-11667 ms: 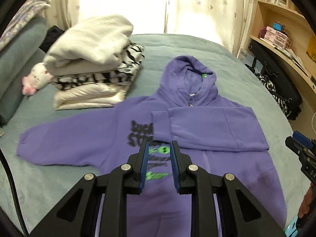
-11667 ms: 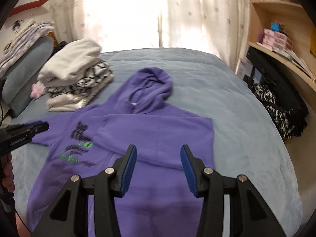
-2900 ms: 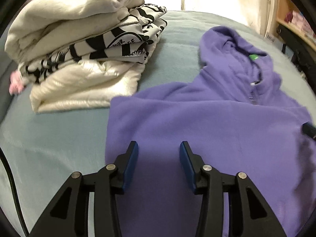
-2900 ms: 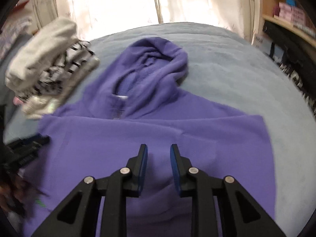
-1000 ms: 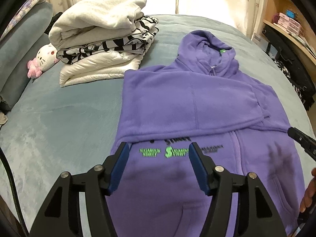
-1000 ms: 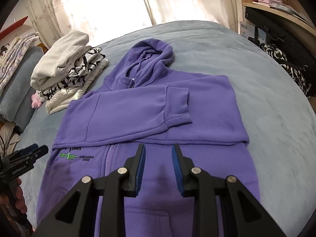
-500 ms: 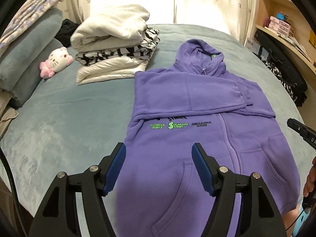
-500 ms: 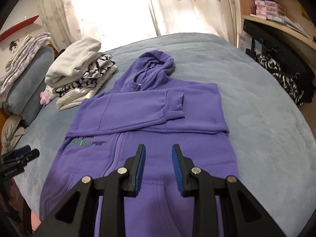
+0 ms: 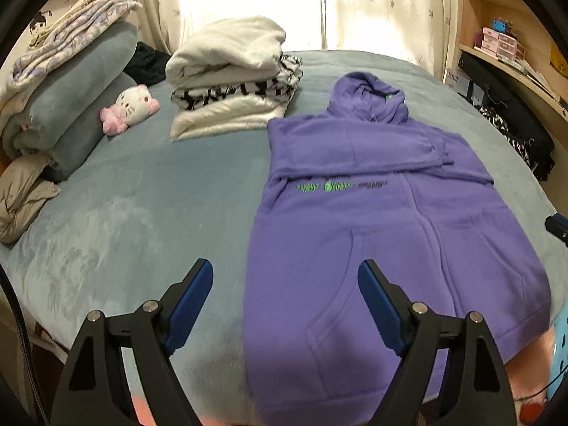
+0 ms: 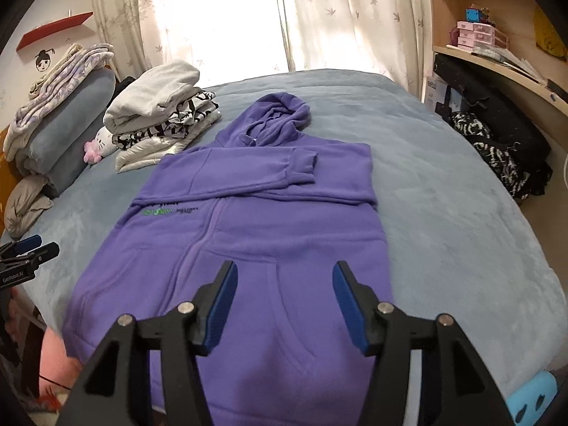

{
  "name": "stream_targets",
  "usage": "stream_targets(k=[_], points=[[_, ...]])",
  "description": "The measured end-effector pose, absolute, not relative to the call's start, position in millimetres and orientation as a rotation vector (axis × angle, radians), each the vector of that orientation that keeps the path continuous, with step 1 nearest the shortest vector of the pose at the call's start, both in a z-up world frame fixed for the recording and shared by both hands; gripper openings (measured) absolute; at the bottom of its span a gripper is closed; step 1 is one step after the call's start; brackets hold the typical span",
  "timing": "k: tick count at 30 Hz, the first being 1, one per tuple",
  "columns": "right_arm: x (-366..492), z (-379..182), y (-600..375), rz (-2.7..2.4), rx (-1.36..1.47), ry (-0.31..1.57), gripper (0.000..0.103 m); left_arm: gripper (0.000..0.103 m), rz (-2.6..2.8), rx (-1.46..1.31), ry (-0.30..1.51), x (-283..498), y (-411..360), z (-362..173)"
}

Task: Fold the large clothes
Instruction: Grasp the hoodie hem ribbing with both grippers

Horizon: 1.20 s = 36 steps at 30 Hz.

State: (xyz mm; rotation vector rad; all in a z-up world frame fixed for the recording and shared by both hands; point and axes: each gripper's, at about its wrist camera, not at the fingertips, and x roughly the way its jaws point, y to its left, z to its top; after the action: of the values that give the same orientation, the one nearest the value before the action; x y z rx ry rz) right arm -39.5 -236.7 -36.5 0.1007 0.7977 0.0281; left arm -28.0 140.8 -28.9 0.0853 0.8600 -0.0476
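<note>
Both sleeves lie crossed on the purple hoodie (image 10: 255, 234), flat on the bed (image 10: 443, 213). My left claw (image 9: 285, 294) and right claw (image 10: 282, 294), just opened wide and empty, should pinch the hem corners evenly.

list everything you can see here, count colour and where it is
hoodie: 1, purple with green print, flat on the bed, both sleeves folded across the chest
bed: 1, grey-blue cover, under everything
folded clothes: 1 stack, cream, black-and-white and white, beside the hood
plush cat: 1, white and pink, left of the stack
rolled blankets: grey-blue with a lilac patterned one on top, far left
curtains: pale, leaf print, behind the bed
shelves: wood, right wall, with pink boxes
black bag: 1, under the shelves
left tongs: black with blue pads, open, over the hoodie's near left edge, nothing held
right tongs: same, open, over the hoodie's pocket, nothing held
</note>
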Motion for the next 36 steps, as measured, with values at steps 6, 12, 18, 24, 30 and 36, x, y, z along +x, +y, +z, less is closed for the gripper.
stream_targets(k=[6, 12, 18, 24, 30, 36], points=[[-65, -44, -258, 0.012, 0.07, 0.842, 0.056, 0.083, -0.082, 0.039, 0.931, -47, 160, -52], [-85, -58, -281, 0.063, 0.087, 0.901, 0.056, 0.083, -0.2, -0.066, 1.002, -58, 175, -77], [-110, -91, -304, 0.105, 0.119, 1.0, 0.056, 0.083, -0.286, -0.173, 1.06, -63, 185, -108], [-127, -117, -327, 0.137, 0.229, 1.032, 0.056, 0.083, -0.307, -0.226, 1.084, -63, 193, -131], [-123, -126, -309, 0.286, 0.26, 1.034, 0.049, 0.083, -0.332, -0.28, 1.09, -57, 200, -145], [-116, -135, -297, 0.361, 0.291, 1.001, 0.043, 0.083, -0.369, -0.336, 1.073, -52, 208, -151]])
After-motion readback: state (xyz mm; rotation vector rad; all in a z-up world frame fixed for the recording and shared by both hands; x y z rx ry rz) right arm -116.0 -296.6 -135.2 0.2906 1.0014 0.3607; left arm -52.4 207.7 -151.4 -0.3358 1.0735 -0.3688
